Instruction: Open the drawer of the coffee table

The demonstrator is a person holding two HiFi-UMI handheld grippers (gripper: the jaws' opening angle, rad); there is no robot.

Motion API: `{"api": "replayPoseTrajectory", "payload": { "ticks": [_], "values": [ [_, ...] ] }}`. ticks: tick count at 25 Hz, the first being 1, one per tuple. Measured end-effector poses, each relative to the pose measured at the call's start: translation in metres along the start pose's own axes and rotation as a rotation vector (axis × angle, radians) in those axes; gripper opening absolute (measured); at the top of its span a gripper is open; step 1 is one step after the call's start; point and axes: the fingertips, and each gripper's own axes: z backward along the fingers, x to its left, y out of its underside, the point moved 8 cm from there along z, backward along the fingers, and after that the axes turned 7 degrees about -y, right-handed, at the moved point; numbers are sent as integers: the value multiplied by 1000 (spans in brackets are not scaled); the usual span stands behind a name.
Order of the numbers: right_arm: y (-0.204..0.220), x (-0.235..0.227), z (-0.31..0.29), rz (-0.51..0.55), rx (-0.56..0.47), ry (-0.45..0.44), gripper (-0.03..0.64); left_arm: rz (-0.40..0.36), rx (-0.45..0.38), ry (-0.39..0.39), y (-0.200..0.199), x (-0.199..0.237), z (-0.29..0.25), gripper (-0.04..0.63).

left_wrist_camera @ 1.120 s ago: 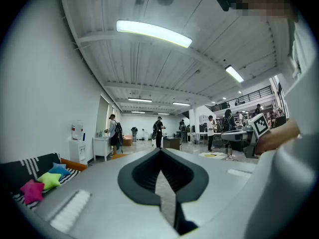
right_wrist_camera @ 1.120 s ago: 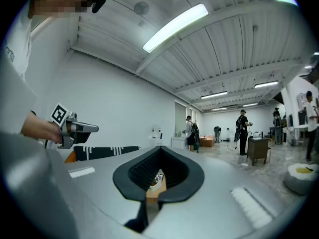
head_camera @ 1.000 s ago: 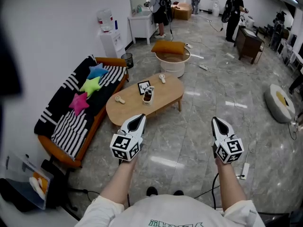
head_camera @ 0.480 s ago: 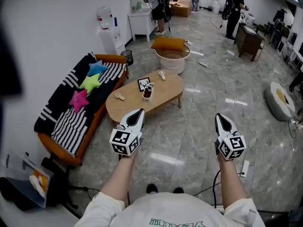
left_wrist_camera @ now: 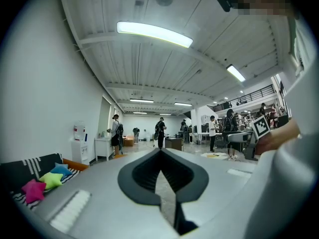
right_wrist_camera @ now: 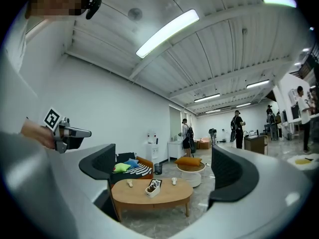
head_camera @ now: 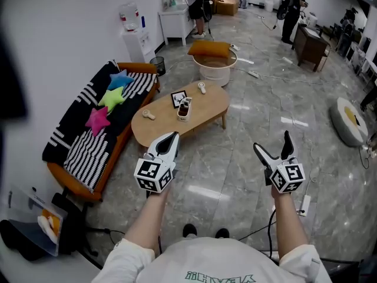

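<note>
The oval wooden coffee table (head_camera: 206,108) stands on the marble floor ahead of me, a few steps away; no drawer front can be made out from here. The right gripper view shows the coffee table (right_wrist_camera: 169,197) between my jaws, far off. My left gripper (head_camera: 171,139) is held level at waist height, jaws shut and empty; they also meet in the left gripper view (left_wrist_camera: 160,156). My right gripper (head_camera: 273,143) has just been opening and now stands open, wide apart, with nothing between its fingers (right_wrist_camera: 164,171).
On the table are a small caddy (head_camera: 184,108), a card and two small items. A striped sofa (head_camera: 88,152) with star cushions flanks its left side. Beyond stand a round white table with an orange cushion (head_camera: 215,69), cables, a power strip (head_camera: 305,205) and people.
The right gripper's jaws have gone from shut to wide open. The left gripper has stayed shut and in place.
</note>
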Motion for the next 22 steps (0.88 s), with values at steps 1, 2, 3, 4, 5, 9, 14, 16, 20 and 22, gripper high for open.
{"api": "replayPoseTrajectory", "payload": {
  "ticks": [1, 2, 3, 4, 5, 9, 14, 16, 20, 22],
  "values": [
    [1, 0, -1, -3, 3, -2, 589, 0, 2, 0, 1, 1, 0, -2],
    [2, 1, -2, -5, 7, -4, 589, 0, 4, 1, 2, 1, 0, -2],
    [4, 1, -2, -5, 13, -5, 589, 0, 8, 1, 3, 2, 0, -2],
    [6, 2, -3, -6, 18, -7, 589, 0, 12, 2, 4, 4, 0, -2],
    [8, 4, -4, -8, 23, -9, 589, 0, 17, 3, 6, 6, 1, -2],
    [16, 12, -10, -9, 39, -17, 589, -2, 31, 16, 14, 13, 2, -2],
    [23, 30, -22, -8, 55, -4, 589, -6, 39, 49, 22, 33, 1, -2],
    [25, 37, -28, -3, 60, 4, 589, -6, 38, 61, 26, 44, -2, -2],
    [25, 50, -31, 5, 66, 32, 589, -6, 31, 92, 32, 59, -7, -2],
    [26, 54, -29, 4, 69, 49, 589, -10, 26, 107, 34, 63, -11, -2]
  ]
}}
